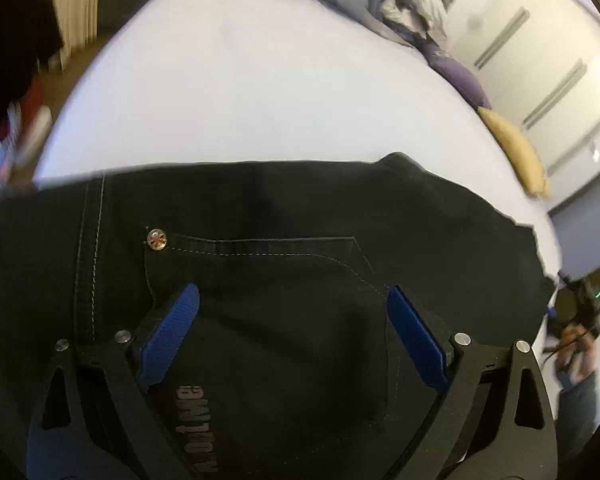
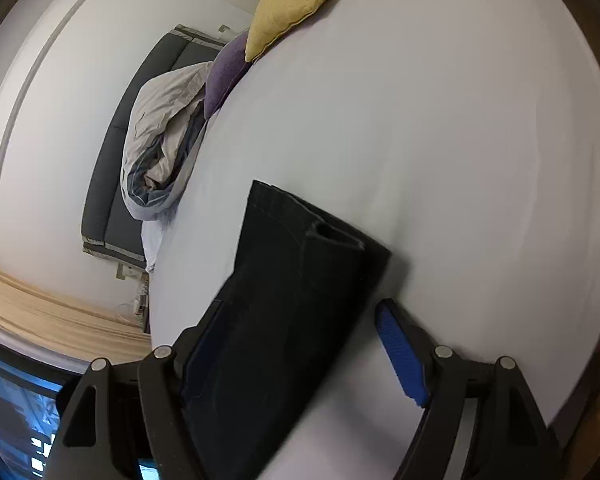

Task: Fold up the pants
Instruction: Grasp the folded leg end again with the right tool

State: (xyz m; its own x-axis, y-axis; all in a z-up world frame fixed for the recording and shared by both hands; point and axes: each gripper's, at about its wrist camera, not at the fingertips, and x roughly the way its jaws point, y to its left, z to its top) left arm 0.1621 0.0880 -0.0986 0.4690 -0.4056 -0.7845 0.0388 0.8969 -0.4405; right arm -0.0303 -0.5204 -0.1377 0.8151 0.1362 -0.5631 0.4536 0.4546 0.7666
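Black pants [image 1: 280, 208] lie flat on the bed [image 1: 260, 92] for folding, left gripper [image 1: 292, 300] wide open over the pocket, right gripper [image 2: 296, 320] open around the hem at 12 o'clock.

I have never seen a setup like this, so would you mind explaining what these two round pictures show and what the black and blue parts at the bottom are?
Each picture comes from a fisheye camera mounted on a handheld two-finger gripper; a person holds one in each hand. The black frames with blue pads are the gripper fingers.

The first is the left gripper, open above the black pants, near a back pocket with a small rivet. At the right edge you glimpse the person's other hand with its gripper.

The second is the right gripper, also open, with the pants' leg end running between its fingers.

The pants lie on a white bed, with a yellow pillow, a purple pillow and a bundled duvet at its edge.
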